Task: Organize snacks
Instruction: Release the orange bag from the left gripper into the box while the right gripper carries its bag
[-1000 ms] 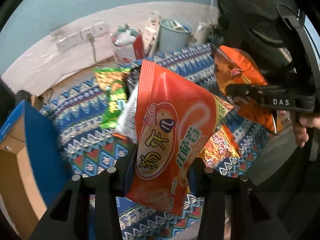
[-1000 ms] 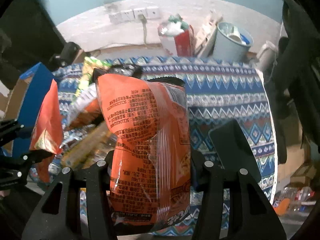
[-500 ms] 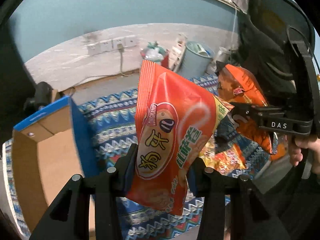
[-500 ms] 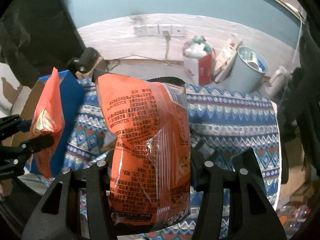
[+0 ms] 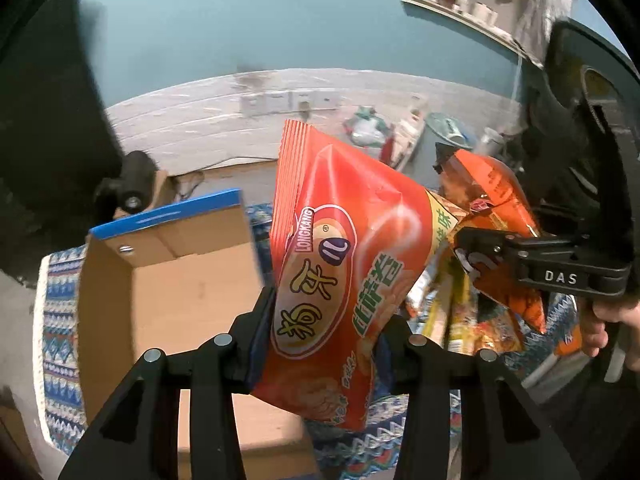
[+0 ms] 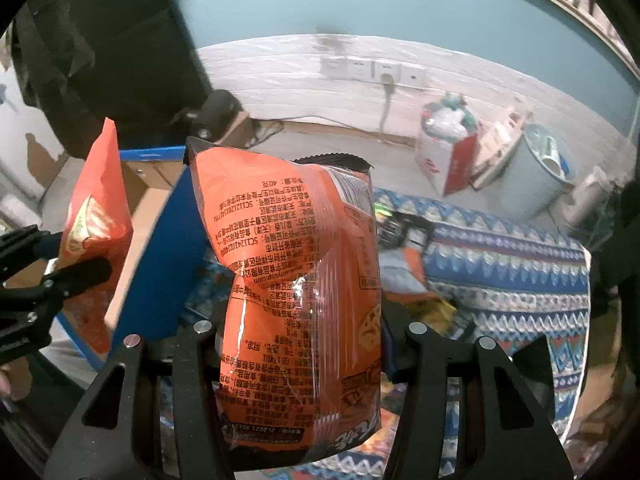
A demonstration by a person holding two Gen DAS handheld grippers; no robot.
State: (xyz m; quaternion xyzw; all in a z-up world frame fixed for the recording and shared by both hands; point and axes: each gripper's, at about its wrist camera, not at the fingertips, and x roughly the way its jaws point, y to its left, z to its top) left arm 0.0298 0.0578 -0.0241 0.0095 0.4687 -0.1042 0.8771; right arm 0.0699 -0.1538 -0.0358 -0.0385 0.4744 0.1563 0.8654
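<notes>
- A cardboard box (image 5: pixel 168 300) with a blue-edged flap stands open at the left of the left wrist view, on the patterned cloth (image 5: pixel 60 344) of the table; its brown inside faces the camera.
- The left gripper (image 5: pixel 326 320) is clenched on a red snack bag (image 5: pixel 344 248). The bag stands upright between the two fingers (image 5: pixel 260 320), pinched across its lower third, its crimped top edge well above them and its bottom hanging below; it sits just right of the box's open mouth.
- In the right wrist view the same red bag (image 6: pixel 96 216) shows edge-on at the far left, held in the black fingers there, with the box's blue flap (image 6: pixel 160 264) just beside it.
- The right gripper (image 6: pixel 300 340) is clenched on an orange snack bag (image 6: pixel 296 280). The printed back of the bag faces the camera; the fingers (image 6: pixel 200 344) press in on both sides at about its middle, and the dark sealed top rises above them.
- From the left wrist view this orange bag (image 5: pixel 496 216) hangs in the black fingers marked "DAS", to the right of the red one, with a hand (image 5: pixel 612 332) gripping the handle.
- More snack packets (image 6: pixel 416 264) lie loose on the cloth to the right, below and behind the orange bag.
- A pale bin (image 6: pixel 536 176) stands on the floor beyond the table's far right edge.
</notes>
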